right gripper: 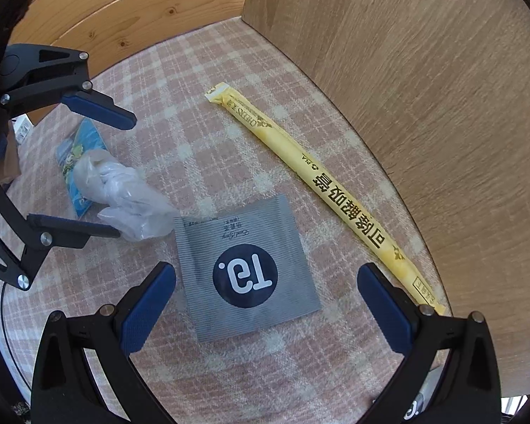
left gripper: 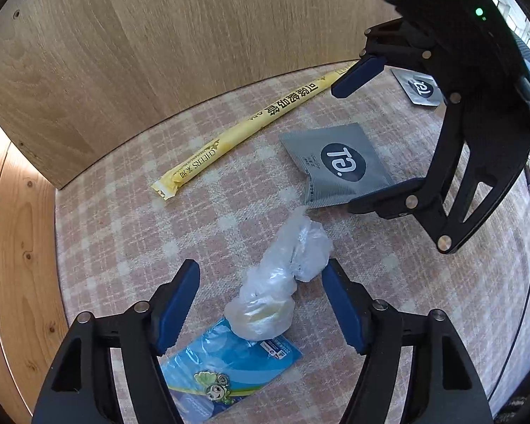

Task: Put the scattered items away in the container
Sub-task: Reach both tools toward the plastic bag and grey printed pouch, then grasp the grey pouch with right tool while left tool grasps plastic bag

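Both grippers' jaws gape: left [left gripper: 261, 307] astride crumpled plastic [left gripper: 279, 282], right [right gripper: 265, 304] astride grey sachet [right gripper: 245, 272].

Grey sachet [right gripper: 247, 272] shows a big white "T9." on a dark round badge, small print above it too fine to read. Long yellow sleeve [right gripper: 321, 190] reads "CHEERS", "PLA" by a recycling mark, then bold Chinese characters. Blue packet's [left gripper: 229, 371] label stays illegible.

Both grippers point steeply down over the tabletop, the left gripper [left gripper: 261, 304] with its blue-padded jaws apart and nothing pressed between them, the right gripper [right gripper: 266, 307] spread wider, also gripping nothing.
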The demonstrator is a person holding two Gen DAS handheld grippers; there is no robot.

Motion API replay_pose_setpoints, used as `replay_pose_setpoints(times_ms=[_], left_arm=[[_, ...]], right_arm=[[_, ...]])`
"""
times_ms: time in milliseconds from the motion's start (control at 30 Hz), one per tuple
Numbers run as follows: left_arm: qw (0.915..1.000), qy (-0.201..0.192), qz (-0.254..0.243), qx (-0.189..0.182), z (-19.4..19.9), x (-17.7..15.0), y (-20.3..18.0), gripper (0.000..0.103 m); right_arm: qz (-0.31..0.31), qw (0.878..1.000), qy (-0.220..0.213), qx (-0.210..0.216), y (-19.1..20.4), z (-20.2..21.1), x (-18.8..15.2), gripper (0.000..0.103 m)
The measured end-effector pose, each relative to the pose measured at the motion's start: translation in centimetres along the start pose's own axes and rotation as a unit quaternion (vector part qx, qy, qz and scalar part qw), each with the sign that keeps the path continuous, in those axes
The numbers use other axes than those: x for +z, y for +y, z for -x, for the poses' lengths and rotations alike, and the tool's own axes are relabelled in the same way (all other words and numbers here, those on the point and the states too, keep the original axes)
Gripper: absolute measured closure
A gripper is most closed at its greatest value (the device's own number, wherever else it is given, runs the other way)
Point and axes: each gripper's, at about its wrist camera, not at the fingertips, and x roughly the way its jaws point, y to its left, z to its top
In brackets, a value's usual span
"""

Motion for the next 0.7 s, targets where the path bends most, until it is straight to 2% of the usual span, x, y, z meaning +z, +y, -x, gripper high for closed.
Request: replay_pose_setpoints(times_ms=[67, 133, 200, 267, 367, 433, 567, 600, 633, 667, 700], left_arm=[[1.0, 0.005, 0.004, 0.0, -0.2, 0.0, 0.1, 0.046], [0.9999, 0.01, 0.01, -0.002, -0.4, 0.0, 0.3, 0.057], [0.9997, 0.014, 0.019, -0.007, -0.6, 0.0, 0.5, 0.063], [0.9993, 0.016, 0.032, -0.009, -0.7, -0.1, 0.8, 0.071], [0.9984, 0.009, 0.053, -0.015, -0.4, -1.1, 0.5, 0.073], [0.9979, 0.002, 0.06, -0.022, 0.0, -1.8, 0.4, 0.073], [0.9977, -0.001, 0.066, -0.013, 0.5, -2.2, -0.2, 0.074], [0.9976, -0.006, 0.069, -0.012, 0.8, -2.3, -0.3, 0.074], [0.9972, -0.011, 0.073, -0.009, 1.2, -2.4, -0.3, 0.074], [0.9968, -0.016, 0.078, -0.009, 1.6, -2.5, -0.2, 0.074], [0.9963, -0.02, 0.083, -0.01, 1.9, -2.6, -0.1, 0.074]], right_arm=[[-0.019, 1.0, 0.015, 0.007, -0.5, -0.9, 0.0, 0.0], [-0.031, 0.999, 0.007, 0.005, -0.6, -0.8, -0.1, 0.0], [-0.04, 0.999, 0.0, 0.0, -0.6, -0.7, -0.3, 0.0], [-0.048, 0.999, -0.005, -0.002, -0.5, -0.4, -0.6, 0.004], [-0.061, 0.998, -0.017, -0.004, -0.4, 0.7, -1.2, 0.029], [-0.082, 0.996, -0.017, 0.004, -0.8, 1.2, -1.7, 0.035], [-0.109, 0.994, -0.023, 0.007, -1.2, 2.1, -2.8, 0.046], [-0.118, 0.993, -0.028, 0.015, -1.3, 2.5, -3.1, 0.054], [-0.129, 0.991, -0.032, 0.023, -1.5, 2.8, -3.5, 0.085], [-0.142, 0.989, -0.028, 0.031, -1.8, 2.9, -3.9, 0.098], [-0.154, 0.987, -0.03, 0.03, -2.0, 3.1, -4.3, 0.097]])
